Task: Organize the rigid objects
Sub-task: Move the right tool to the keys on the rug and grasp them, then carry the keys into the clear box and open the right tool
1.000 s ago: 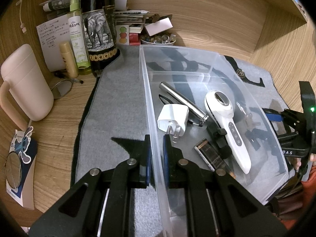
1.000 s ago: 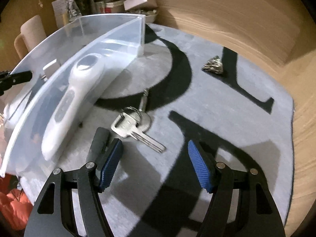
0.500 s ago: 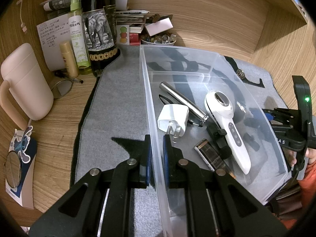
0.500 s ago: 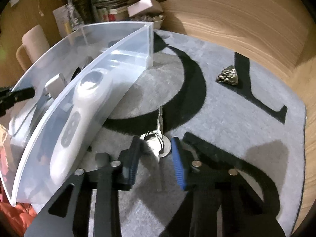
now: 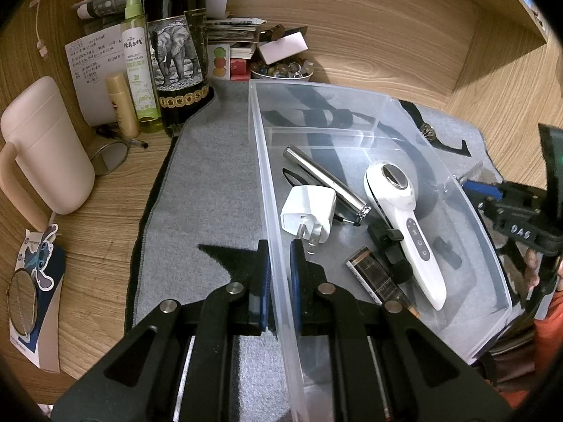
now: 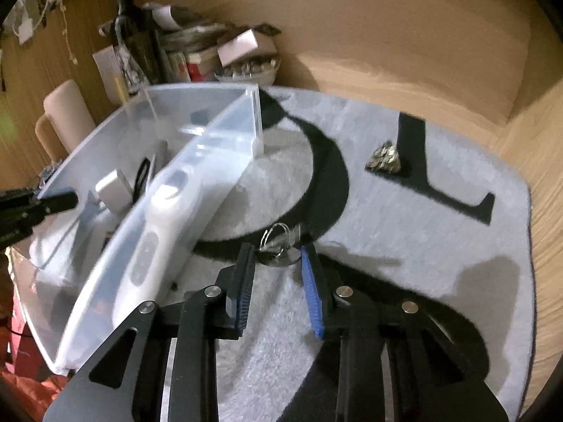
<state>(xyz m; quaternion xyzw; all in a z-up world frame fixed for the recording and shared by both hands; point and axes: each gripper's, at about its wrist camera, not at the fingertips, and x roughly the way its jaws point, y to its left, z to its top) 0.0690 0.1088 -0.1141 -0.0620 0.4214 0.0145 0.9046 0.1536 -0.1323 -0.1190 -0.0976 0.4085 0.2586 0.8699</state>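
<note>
Gripping keys (image 6: 278,251), R fingers (image 6: 311,281); L on bin (image 5: 271,211).

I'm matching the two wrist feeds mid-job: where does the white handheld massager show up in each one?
Left wrist: the white handheld massager lies in the clear bin, right of centre, beside the white plug.
Right wrist: the massager appears left of centre, seen through the bin's near wall, left of the right gripper shut on the keys.
Shared landmark: the clear bin on the grey mat.
</note>
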